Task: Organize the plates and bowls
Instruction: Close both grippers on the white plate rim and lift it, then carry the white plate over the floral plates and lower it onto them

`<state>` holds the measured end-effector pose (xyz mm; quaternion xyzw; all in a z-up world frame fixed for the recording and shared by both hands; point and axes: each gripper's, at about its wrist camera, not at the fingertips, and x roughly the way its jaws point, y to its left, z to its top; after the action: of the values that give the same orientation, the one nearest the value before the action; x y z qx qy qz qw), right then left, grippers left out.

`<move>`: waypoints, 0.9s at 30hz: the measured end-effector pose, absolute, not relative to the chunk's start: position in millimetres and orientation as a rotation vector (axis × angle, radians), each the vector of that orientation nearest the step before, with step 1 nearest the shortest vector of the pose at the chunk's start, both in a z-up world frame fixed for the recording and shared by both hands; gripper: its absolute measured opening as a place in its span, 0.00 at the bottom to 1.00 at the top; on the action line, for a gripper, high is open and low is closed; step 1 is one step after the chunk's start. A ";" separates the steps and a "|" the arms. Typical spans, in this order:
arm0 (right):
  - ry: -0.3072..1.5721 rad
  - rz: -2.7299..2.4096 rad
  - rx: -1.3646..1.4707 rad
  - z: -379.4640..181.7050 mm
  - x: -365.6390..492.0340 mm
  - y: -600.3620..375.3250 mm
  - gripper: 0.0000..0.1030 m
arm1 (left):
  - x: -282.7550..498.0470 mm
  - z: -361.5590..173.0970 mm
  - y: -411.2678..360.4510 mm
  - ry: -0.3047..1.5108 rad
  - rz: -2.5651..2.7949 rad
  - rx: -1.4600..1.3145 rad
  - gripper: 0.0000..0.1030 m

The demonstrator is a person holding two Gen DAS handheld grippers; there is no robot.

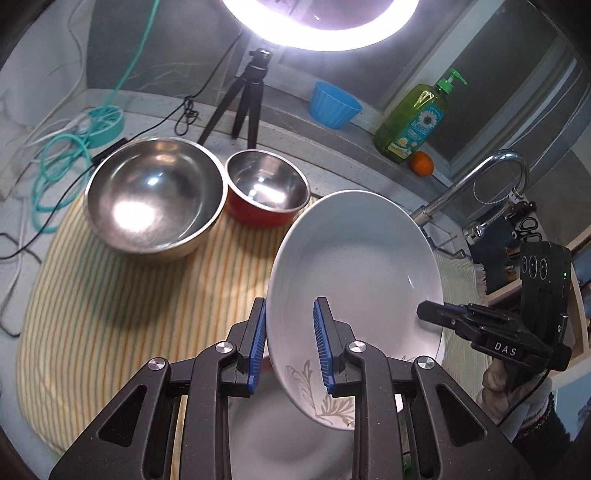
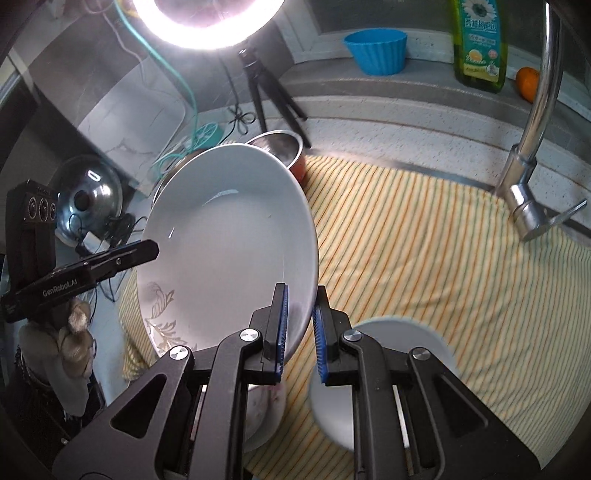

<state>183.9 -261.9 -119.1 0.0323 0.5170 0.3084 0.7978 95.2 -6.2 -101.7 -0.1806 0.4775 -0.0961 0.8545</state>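
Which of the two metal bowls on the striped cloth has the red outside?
The smaller metal bowl, nearer the tripod. Its outer wall is red; the larger metal bowl touching it on the left is bare steel all over.

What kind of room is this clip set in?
Most likely a home kitchen counter beside a sink: a faucet rises at the counter's edge, a dish soap bottle stands on the ledge behind, and steel bowls sit on a striped towel. The ring light suggests a staged recording.
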 end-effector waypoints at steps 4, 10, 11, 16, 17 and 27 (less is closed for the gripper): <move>1.146 0.684 0.086 -128.8 163.8 -255.4 0.13 | 77.8 -109.1 0.6 1.025 -0.191 -0.395 0.22; 1.190 0.702 0.097 -143.0 139.8 -247.0 0.13 | 53.2 -125.1 9.3 1.060 -0.164 -0.424 0.22; 1.199 0.703 0.094 -146.3 135.4 -244.1 0.13 | 49.9 -127.1 10.3 1.065 -0.161 -0.426 0.22; 1.227 0.707 0.088 -158.2 119.6 -239.5 0.13 | 35.5 -135.8 15.6 1.079 -0.148 -0.439 0.22; 1.234 0.707 0.091 -160.4 117.2 -240.3 0.13 | 32.9 -137.8 16.1 1.082 -0.145 -0.440 0.22; 1.255 0.682 0.022 -175.8 98.4 -232.5 0.13 | 20.5 -152.4 15.7 1.110 -0.137 -0.442 0.22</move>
<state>98.4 -232.5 -175.8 0.0100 0.5755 0.3126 0.7556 20.5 15.7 -152.4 -0.2080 0.5222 -0.0645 0.8245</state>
